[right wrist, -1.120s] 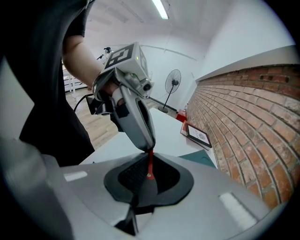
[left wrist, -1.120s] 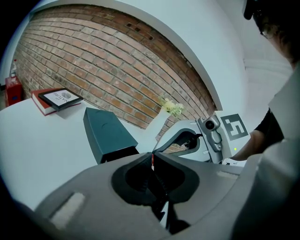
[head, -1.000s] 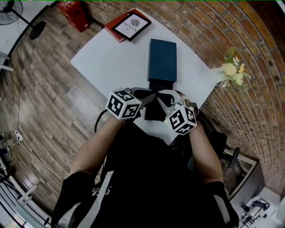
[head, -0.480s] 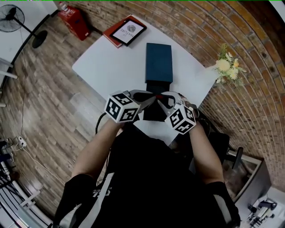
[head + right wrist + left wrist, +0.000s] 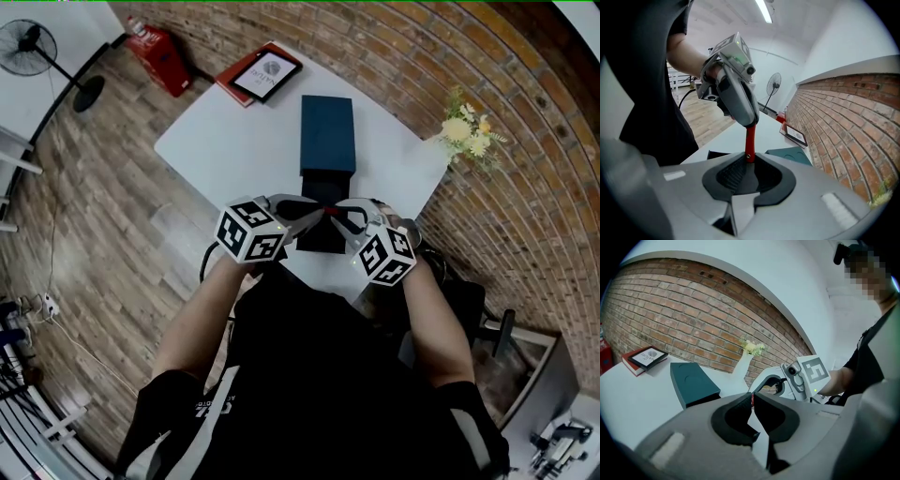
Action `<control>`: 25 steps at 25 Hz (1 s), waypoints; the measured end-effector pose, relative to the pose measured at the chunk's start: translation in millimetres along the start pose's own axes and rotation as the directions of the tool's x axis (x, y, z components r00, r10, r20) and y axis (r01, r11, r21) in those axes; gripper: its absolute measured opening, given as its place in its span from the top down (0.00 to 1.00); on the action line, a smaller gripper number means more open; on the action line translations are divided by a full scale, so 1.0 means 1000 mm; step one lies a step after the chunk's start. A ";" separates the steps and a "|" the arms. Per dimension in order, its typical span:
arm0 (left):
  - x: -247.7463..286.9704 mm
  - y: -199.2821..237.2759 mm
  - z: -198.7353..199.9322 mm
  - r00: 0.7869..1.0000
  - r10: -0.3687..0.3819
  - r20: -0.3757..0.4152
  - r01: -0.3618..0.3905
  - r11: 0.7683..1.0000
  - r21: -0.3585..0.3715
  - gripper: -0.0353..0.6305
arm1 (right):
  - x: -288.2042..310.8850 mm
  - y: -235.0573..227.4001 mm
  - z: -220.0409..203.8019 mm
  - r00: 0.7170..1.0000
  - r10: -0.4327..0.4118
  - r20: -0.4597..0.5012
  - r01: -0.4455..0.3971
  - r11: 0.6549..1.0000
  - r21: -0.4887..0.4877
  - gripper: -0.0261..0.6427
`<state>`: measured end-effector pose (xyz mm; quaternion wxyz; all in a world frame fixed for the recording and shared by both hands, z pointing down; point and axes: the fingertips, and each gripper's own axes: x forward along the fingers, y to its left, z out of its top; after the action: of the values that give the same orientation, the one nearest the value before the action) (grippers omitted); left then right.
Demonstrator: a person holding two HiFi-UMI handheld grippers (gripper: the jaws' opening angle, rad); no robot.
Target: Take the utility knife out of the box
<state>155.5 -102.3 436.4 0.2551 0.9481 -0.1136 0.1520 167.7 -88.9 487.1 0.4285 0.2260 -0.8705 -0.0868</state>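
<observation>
- Looking down in the head view, the white table [image 5: 225, 131] carries a teal box [image 5: 327, 131] near its middle. A black tray [image 5: 314, 239] runs from the box's near end towards the table's near edge.
- Above that tray the red utility knife [image 5: 325, 210] is clear of the box. It hangs between the left gripper [image 5: 307, 206] and the right gripper [image 5: 343, 217], whose tips meet on it.
- A book [image 5: 265, 73] lies at the table's far left corner, and a vase of flowers [image 5: 464, 129] stands at the right corner.
- In the left gripper view, that gripper's jaws are pinched together on a thin red sliver of the knife [image 5: 751, 400]. The teal box [image 5: 691, 380] sits behind them on the left.
- In the right gripper view, the knife [image 5: 750, 138] hangs upright from the left gripper's tips. Its lower end sits between the right gripper's jaws, which are closing and touch it on both sides.
</observation>
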 end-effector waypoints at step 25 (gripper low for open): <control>0.007 -0.028 0.009 0.997 0.076 -0.009 -0.075 0.996 0.056 0.92 | -0.035 -0.003 0.009 0.987 -0.112 0.117 0.107 0.993 0.050 0.85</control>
<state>172.4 -84.2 419.0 0.2231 0.9491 -0.1435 0.1696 179.9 -75.3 455.6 0.3653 0.2773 -0.8824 -0.1048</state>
